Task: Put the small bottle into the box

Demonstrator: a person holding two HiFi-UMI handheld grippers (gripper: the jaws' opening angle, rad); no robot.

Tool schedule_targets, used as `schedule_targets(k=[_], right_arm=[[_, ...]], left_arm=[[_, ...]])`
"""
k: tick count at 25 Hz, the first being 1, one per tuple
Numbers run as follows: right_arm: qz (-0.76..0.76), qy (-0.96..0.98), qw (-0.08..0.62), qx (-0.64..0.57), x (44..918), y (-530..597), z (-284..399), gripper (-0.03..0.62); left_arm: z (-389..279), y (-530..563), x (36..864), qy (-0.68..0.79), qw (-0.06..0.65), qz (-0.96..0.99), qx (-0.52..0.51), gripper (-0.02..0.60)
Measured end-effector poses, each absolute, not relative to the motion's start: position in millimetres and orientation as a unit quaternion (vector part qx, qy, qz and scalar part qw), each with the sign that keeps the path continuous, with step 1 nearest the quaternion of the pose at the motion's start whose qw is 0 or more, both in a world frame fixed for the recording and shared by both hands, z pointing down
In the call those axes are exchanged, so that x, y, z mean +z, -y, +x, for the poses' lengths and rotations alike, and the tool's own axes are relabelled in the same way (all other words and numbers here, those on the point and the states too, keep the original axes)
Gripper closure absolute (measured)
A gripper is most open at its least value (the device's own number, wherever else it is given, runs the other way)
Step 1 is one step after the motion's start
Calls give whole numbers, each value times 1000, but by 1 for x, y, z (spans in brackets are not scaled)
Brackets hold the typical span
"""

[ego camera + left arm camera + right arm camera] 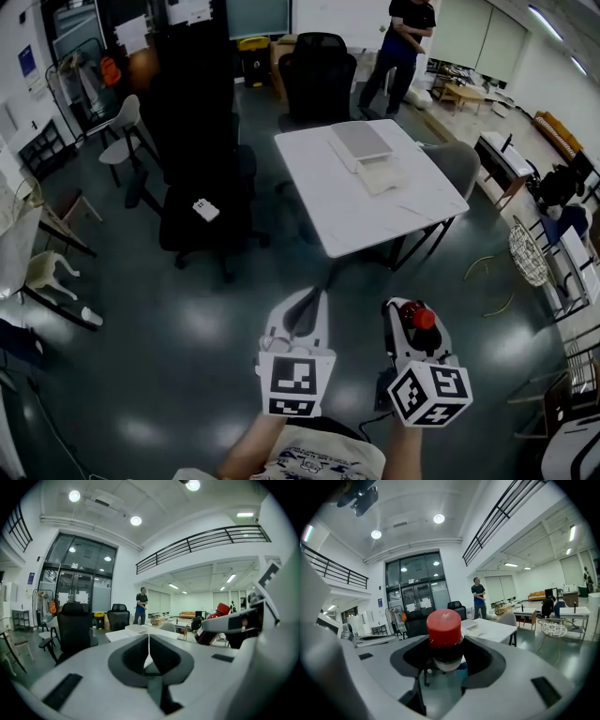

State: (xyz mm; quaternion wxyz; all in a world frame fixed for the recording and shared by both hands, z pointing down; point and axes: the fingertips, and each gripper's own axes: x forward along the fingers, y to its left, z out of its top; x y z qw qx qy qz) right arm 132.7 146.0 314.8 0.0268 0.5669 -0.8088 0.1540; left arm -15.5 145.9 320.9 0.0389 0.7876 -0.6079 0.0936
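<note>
Dark glossy floor fills a big open room. Ahead and to the left of the left gripper [309, 305] stands a black office chair [199, 202]. That gripper hangs over the floor with its jaws pressed together, nothing between them. Straight ahead of both grippers, well apart from them, stands the white surface [375, 220]. It carries the box [360, 141], a flat grey-topped piece with a white piece just beside it. Beyond the surface stands a person [398, 47]. The right gripper [412, 321], just beside the left one, pinches the small bottle [444, 634] below its red cap, with the cap pointing away from the person holding the grippers.
</note>
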Motion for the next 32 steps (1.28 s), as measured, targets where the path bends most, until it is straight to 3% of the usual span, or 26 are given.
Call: schedule_targets(k=[32], right_arm=[[604,780,34,162,320,142,144,365]], left_arm=[[1,157,323,563,43,820,95,561]])
